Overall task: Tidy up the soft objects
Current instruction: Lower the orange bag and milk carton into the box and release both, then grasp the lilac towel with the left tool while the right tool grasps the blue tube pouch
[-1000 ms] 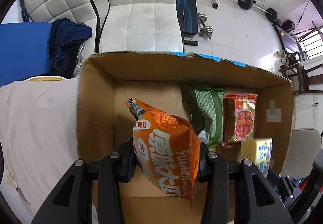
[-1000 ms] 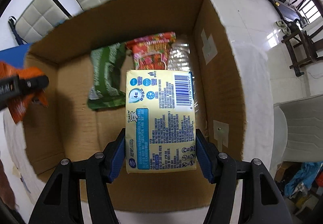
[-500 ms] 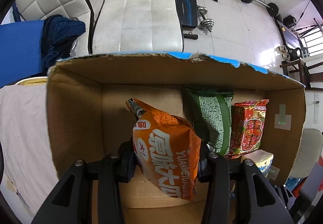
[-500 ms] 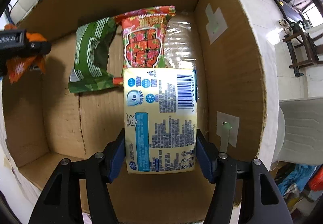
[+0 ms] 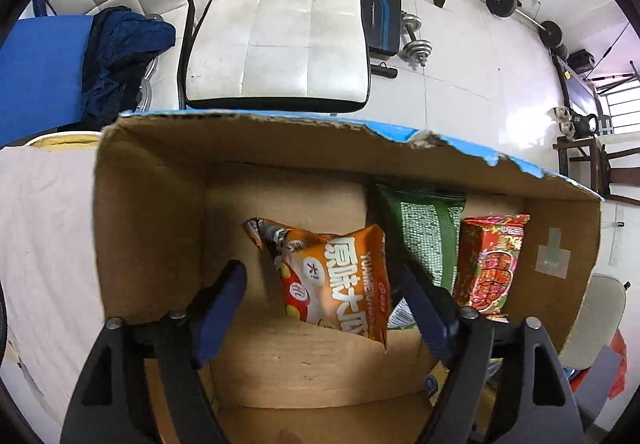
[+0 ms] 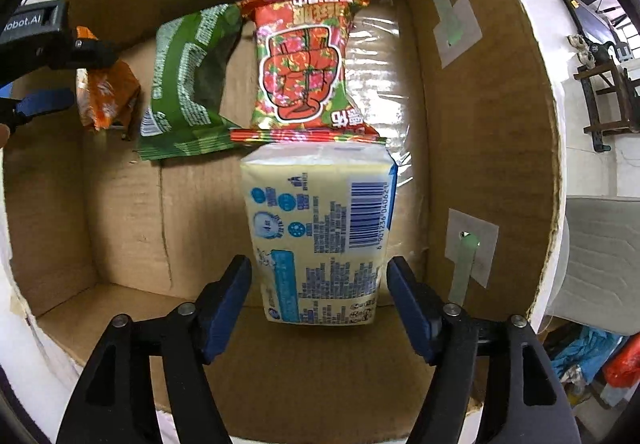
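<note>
While the orange snack bag [image 5: 336, 280] and yellow tissue pack [image 6: 320, 240] lie inside the cardboard box [image 6: 480, 148] beside green [image 6: 188, 84] and red [image 6: 306, 64] packets, the left hand-held gripper [image 5: 320, 280] and right hand-held gripper [image 6: 319, 276] both stand spread, gripping nothing.

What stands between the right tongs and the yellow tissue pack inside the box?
Nothing visible does. The right tongs are open, and the yellow tissue pack lies directly between them inside the cardboard box, with a gap on each side. The red snack packet lies beyond the pack's far end.
</note>
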`<action>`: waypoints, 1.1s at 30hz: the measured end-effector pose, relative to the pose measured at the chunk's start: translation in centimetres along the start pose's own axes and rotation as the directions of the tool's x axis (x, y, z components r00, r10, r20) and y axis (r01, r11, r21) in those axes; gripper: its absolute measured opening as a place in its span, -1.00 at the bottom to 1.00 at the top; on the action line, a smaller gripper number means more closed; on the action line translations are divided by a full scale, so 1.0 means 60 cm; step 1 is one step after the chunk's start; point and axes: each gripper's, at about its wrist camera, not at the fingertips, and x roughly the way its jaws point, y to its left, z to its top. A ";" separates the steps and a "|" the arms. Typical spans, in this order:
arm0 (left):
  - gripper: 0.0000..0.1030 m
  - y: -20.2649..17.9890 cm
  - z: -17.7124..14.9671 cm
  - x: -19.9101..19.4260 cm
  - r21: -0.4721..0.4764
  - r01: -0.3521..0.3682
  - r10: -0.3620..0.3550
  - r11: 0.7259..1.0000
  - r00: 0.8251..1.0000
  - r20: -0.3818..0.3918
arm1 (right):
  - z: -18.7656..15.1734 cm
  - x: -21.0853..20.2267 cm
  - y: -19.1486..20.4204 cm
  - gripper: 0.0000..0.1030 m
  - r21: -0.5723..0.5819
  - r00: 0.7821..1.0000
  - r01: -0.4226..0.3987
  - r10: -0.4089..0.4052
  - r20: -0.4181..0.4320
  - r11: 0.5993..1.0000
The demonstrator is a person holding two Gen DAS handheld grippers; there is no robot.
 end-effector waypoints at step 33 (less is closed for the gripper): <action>0.94 -0.013 -0.352 -0.279 0.032 -0.145 0.118 0.989 0.894 0.433 | -0.197 -0.271 -0.017 1.00 -0.020 0.924 -0.014 0.021 0.383 1.000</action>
